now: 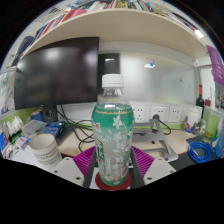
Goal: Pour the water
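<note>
A clear plastic water bottle with a white cap and a green label stands upright on a red round coaster on the desk. It stands between my gripper's two fingers. The magenta pads sit close at either side of its lower half, and the bottle rests on the coaster. A white paper cup stands on the desk to the left, beyond the left finger. The gripper is open about the bottle.
A dark monitor stands behind on the left, under a shelf of books. Power strips and cables line the back wall. A blue object lies at the right, with clutter at the far left.
</note>
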